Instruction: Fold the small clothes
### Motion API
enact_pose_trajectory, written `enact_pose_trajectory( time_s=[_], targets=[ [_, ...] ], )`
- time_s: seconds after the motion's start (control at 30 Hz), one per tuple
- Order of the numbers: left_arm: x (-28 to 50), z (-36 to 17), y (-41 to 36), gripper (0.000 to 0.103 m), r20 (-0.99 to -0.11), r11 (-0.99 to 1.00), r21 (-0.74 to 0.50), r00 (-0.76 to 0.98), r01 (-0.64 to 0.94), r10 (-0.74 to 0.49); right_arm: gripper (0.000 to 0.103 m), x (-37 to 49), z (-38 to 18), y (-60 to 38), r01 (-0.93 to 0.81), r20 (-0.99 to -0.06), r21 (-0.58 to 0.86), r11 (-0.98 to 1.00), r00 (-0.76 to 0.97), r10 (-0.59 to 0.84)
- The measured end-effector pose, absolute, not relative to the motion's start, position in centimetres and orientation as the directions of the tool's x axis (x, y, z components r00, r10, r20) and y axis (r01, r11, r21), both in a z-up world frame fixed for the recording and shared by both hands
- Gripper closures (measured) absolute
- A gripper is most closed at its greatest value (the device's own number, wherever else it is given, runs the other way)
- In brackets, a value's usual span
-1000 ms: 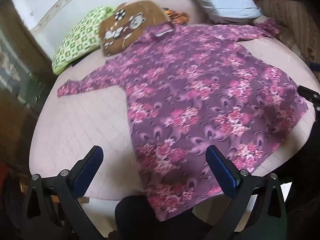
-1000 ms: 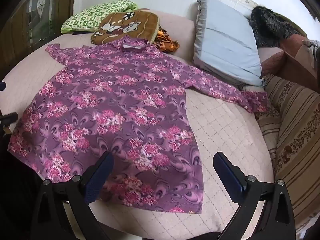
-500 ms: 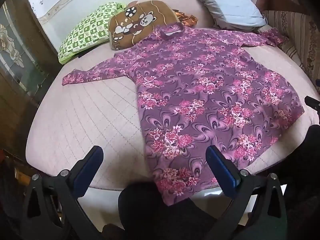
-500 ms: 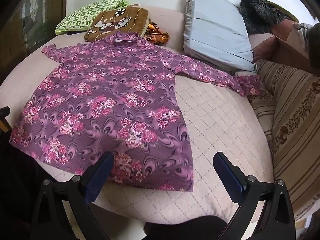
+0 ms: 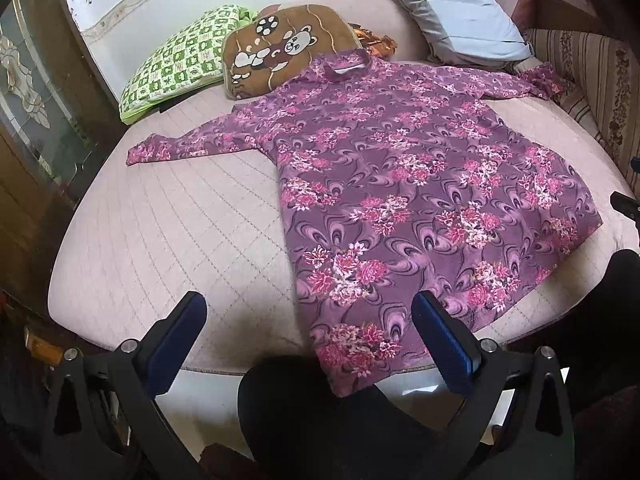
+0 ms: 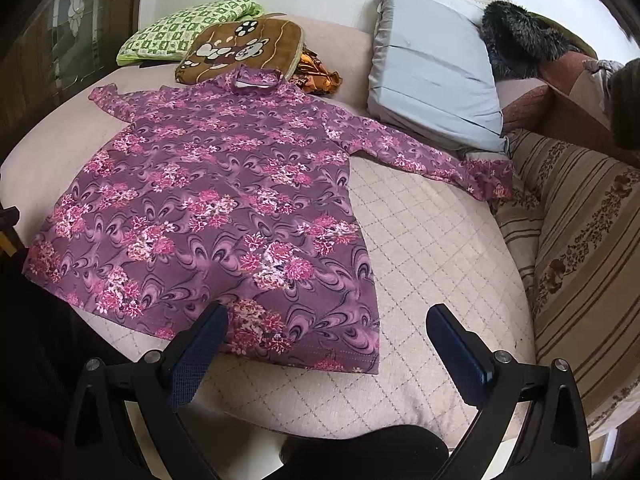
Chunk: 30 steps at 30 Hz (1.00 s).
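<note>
Currently both grippers, left (image 5: 306,316) and right (image 6: 326,328), hang spread wide, holding nothing. Purple floral top (image 5: 400,184) lies flat on the mattress (image 5: 180,232), sleeves out, hem corner over the near edge, collar beside the bear cushion (image 5: 280,56).

Item count, both views combined:

- Garment: one purple floral top (image 5: 404,184) with two long sleeves.
- Cushions: three. One green checked cushion (image 5: 176,60), one brown cushion with a bear print (image 5: 280,52), one grey-blue pillow (image 6: 432,68).
- Grippers: two, the left gripper (image 5: 308,320) and the right gripper (image 6: 326,332), each with two blue-padded fingers.
- Orange crumpled item (image 6: 316,72): one.
- Dark fur item (image 6: 520,44): one.
</note>
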<state>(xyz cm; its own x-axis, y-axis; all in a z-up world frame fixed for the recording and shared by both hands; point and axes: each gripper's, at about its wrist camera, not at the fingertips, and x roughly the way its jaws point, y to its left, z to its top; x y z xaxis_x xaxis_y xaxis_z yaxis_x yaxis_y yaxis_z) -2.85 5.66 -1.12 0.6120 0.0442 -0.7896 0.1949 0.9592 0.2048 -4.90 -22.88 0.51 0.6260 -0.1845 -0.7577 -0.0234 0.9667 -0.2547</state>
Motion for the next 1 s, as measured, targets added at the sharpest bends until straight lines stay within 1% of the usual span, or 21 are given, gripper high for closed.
enact_pose_trajectory(
  time_s=[1.0],
  targets=[
    [-2.5,-0.6,3.7,0.000,-0.793,0.957,0.174,0.610,0.233,-0.004,0.003,-4.5,1.0,-23.2,-0.010,-0.748,-0.237,0.971,0.641,-0.176]
  ],
)
